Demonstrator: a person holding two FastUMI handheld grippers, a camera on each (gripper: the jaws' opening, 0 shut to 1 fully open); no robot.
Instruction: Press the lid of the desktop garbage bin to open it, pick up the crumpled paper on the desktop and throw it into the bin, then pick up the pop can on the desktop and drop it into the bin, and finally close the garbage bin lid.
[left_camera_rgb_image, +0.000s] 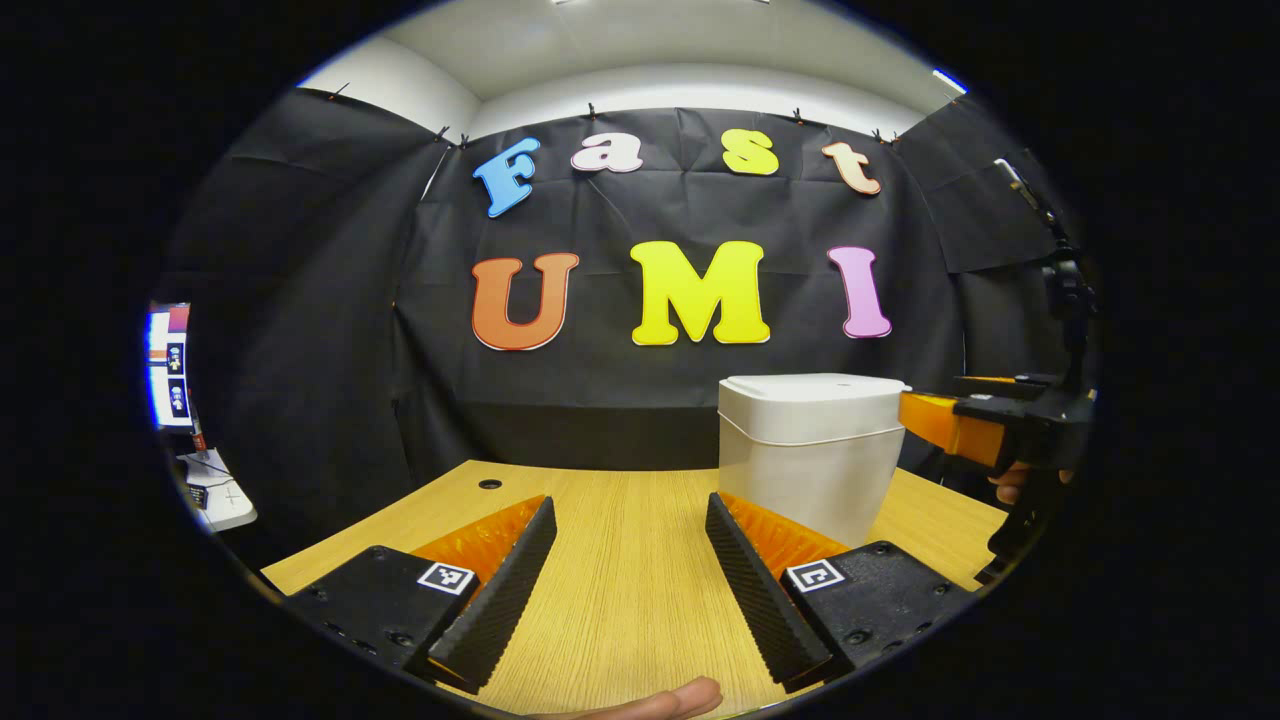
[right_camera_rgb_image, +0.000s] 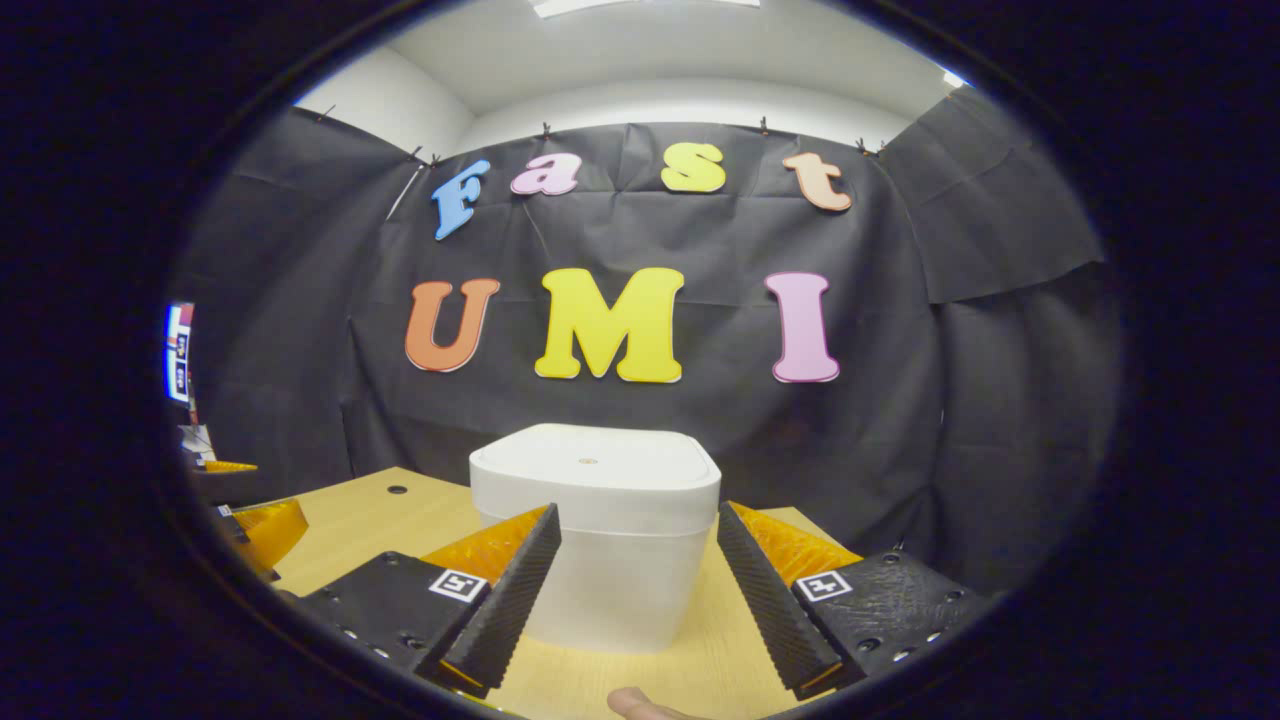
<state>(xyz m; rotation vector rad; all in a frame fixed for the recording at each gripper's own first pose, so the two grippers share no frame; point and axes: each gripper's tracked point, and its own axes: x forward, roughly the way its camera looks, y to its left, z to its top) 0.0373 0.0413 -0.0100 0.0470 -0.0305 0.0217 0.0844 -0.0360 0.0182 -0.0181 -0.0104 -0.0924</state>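
The white bin (right_camera_rgb_image: 598, 535) stands on the wooden desk (left_camera_rgb_image: 620, 560) with its lid (right_camera_rgb_image: 596, 463) down flat, so by my reading nothing has started yet — the first job is the press that pops the lid.

In the right gripper view the right gripper (right_camera_rgb_image: 638, 585) has its fingers spread wide with nothing between them, and the bin sits dead ahead at twelve o'clock, close in, its body showing through the gap. In the left gripper view the left gripper (left_camera_rgb_image: 630, 580) is likewise parted and empty over bare desk; the bin is off at about two o'clock from it, and the other gripper reaches in at three o'clock, level with the lid's right edge and just beside it. I cannot tell whether it touches.

The right one looks best placed to do the press. I would lift it above the rim, bring one fingertip down on the top of the lid rather than against its side, and push straight down — a sideways shove could slide a light bin across the desk. Which part of the lid holds the latch I cannot tell; there is a small mark near its middle. Press briefly, then lift off so the lid can rise freely.

The crumpled paper and the can I cannot place from here.
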